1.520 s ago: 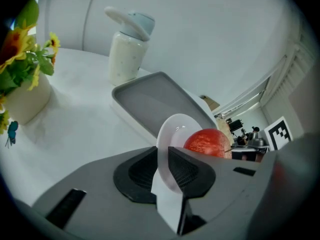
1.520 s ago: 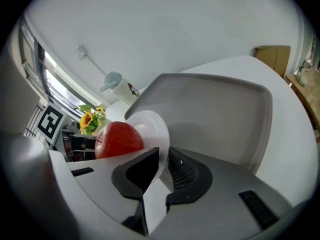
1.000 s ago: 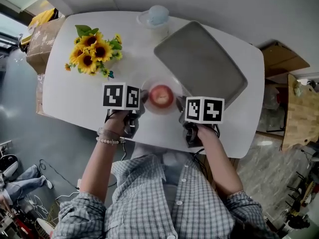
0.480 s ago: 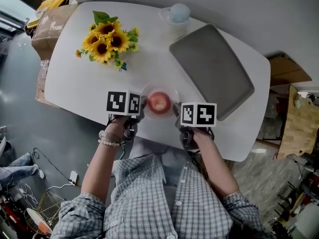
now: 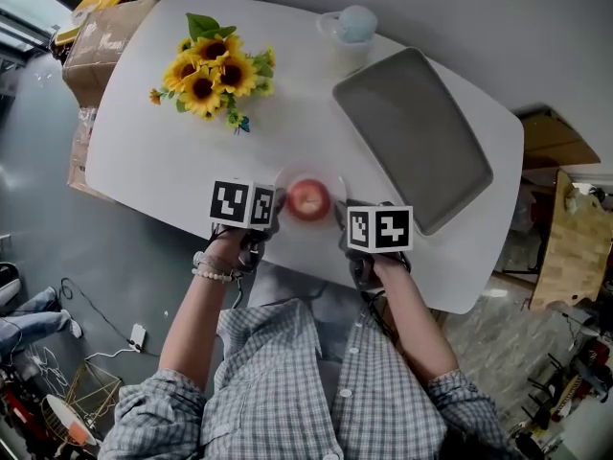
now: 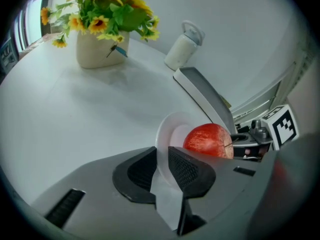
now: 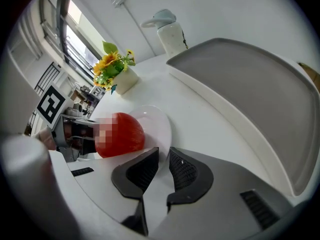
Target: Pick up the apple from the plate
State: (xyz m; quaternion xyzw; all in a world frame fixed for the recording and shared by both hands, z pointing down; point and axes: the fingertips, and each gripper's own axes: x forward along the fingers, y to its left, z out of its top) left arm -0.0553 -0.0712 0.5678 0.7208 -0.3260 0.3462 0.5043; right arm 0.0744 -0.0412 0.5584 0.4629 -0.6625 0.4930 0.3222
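A red apple [image 5: 308,199] lies on a small clear plate [image 5: 292,175] near the front edge of the white table [image 5: 153,161]. My left gripper [image 5: 276,205] is at the plate's left side and my right gripper [image 5: 340,217] at its right side. In the left gripper view the plate's rim [image 6: 167,134] runs between the two dark pads, with the apple [image 6: 209,140] just beyond them. The right gripper view shows the same: the rim [image 7: 157,121] is pinched between the pads and the apple [image 7: 125,134] sits to their left.
A large grey tray [image 5: 412,137] lies to the right behind the plate. A vase of sunflowers [image 5: 211,77] stands at the back left and a white bottle [image 5: 351,29] at the back. A cardboard box [image 5: 101,36] sits off the table's left end.
The head view has shifted. Both grippers have drawn slightly closer to the apple from either side; the plate stays near the table's front edge.
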